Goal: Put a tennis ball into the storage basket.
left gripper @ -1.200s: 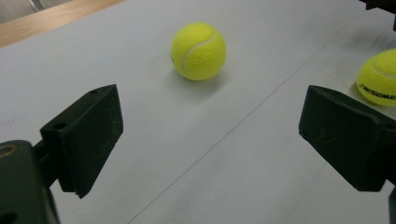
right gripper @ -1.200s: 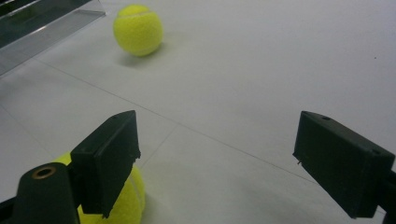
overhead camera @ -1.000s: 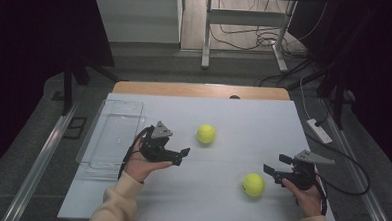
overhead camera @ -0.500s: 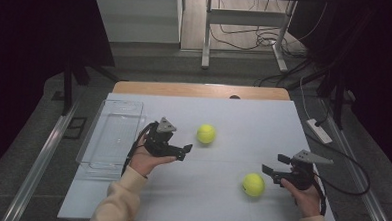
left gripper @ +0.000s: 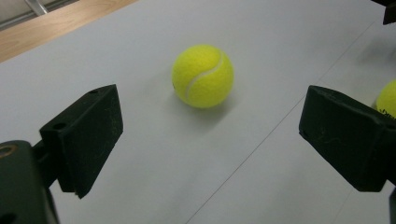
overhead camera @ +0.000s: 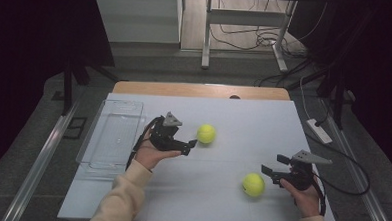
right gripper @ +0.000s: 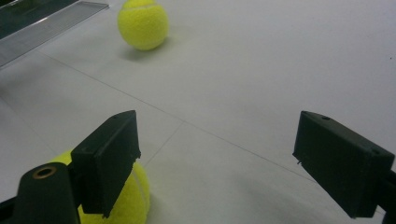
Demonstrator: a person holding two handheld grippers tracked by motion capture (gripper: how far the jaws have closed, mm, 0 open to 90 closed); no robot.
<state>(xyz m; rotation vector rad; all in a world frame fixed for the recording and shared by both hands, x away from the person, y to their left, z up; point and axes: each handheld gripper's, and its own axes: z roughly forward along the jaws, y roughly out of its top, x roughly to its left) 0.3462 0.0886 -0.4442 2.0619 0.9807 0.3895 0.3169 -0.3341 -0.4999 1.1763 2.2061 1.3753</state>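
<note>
Two yellow tennis balls lie on the white table. One ball (overhead camera: 206,133) (left gripper: 203,76) rests mid-table, just ahead of my left gripper (overhead camera: 190,146) (left gripper: 210,140), which is open with nothing between its jaws. The other ball (overhead camera: 253,184) (right gripper: 133,198) sits near the front right, beside and slightly under the left jaw of my right gripper (overhead camera: 273,164) (right gripper: 219,158). That gripper is open too, and this ball lies outside its gap. The right gripper view also has the mid-table ball (right gripper: 142,25) farther off, and the left gripper view catches the front ball (left gripper: 387,98) at its right edge.
A clear plastic tray (overhead camera: 112,137) (right gripper: 46,25) stands at the table's left side, behind my left hand. The table's wooden far edge (overhead camera: 200,90) runs along the back. A cable and power strip (overhead camera: 317,131) lie off the right edge.
My left gripper has moved forward and to the right, closer to the mid-table ball. The right gripper and both balls have stayed put.
</note>
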